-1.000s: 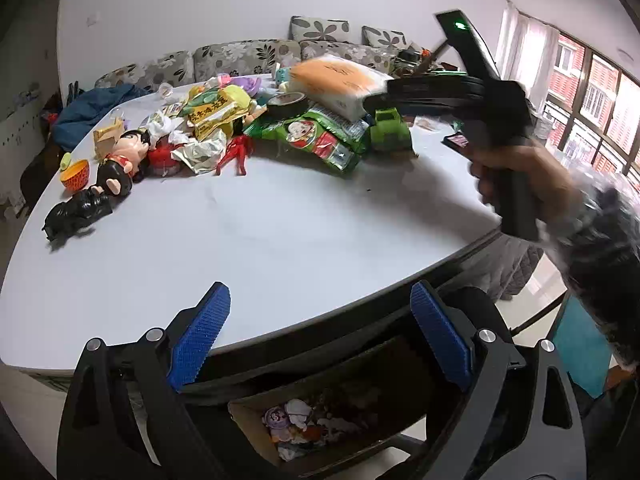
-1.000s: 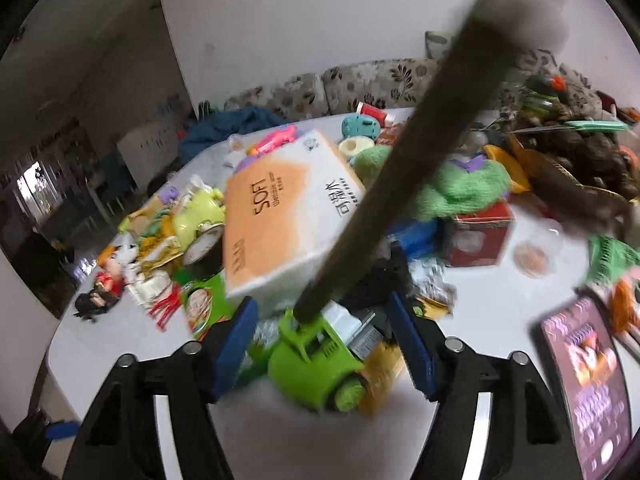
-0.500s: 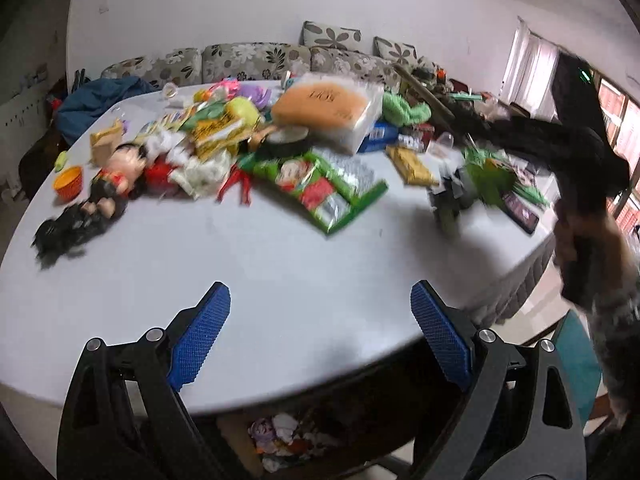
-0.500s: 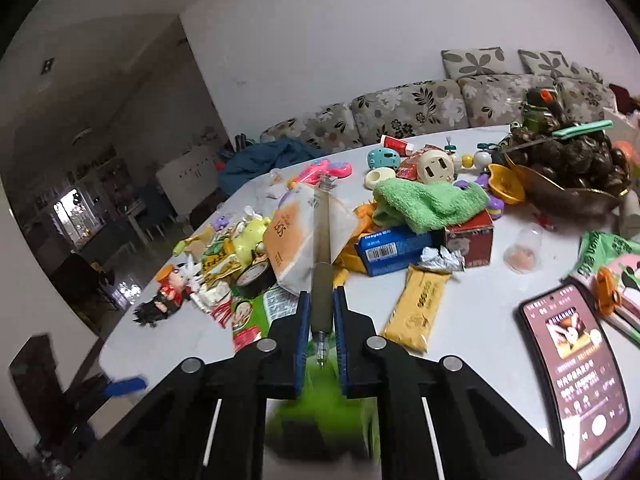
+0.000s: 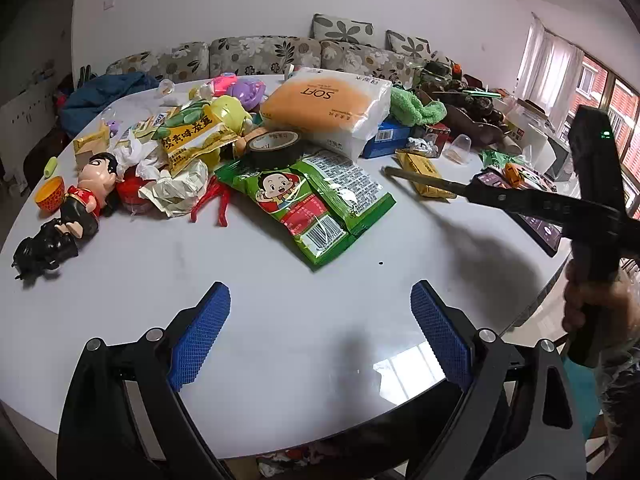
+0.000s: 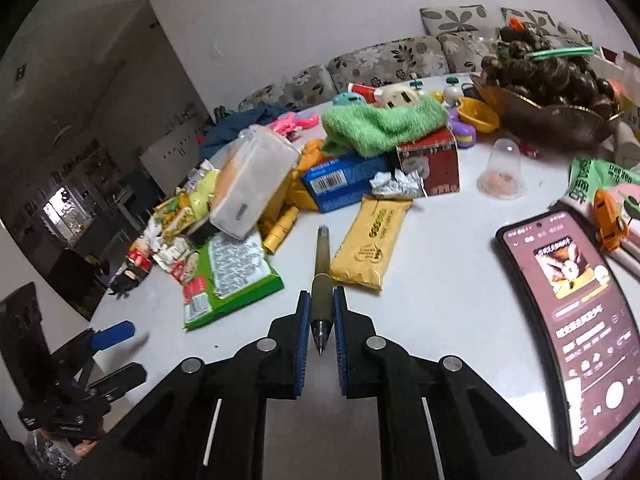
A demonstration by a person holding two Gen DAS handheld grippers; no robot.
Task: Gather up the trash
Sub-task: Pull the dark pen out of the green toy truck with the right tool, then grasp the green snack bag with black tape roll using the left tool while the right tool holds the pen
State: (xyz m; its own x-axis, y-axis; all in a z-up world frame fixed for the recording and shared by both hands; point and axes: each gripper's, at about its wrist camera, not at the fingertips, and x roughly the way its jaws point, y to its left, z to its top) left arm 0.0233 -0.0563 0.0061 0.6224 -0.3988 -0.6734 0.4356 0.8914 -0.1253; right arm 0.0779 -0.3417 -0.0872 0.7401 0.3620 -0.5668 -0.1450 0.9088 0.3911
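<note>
My right gripper point(image 6: 321, 312) is shut on an olive-brown pen point(image 6: 322, 268), which sticks out forward above the white table point(image 6: 432, 312). In the left wrist view the same gripper point(image 5: 472, 190) comes in from the right with the pen point(image 5: 420, 179) held over the table. My left gripper point(image 5: 320, 332) is open and empty above the table's bare near part point(image 5: 280, 312). Trash lies ahead: green snack bags point(image 5: 308, 200), a yellow snack bag point(image 5: 192, 140), crumpled wrappers point(image 5: 176, 188) and a yellow packet point(image 6: 372, 248).
A tissue pack point(image 5: 328, 108), tape roll point(image 5: 274, 146), doll point(image 5: 90, 192), black toy point(image 5: 44, 248), green towel point(image 6: 380, 124), blue box point(image 6: 344, 180), red box point(image 6: 432, 164), a phone point(image 6: 576, 308) and a bowl of dark fruit point(image 6: 548, 92) crowd the table. A sofa point(image 5: 280, 52) stands behind.
My right gripper closed on the pen, lifted it, and swung right off the green toy truck. My left gripper rose from the trash box below the table edge to over the table.
</note>
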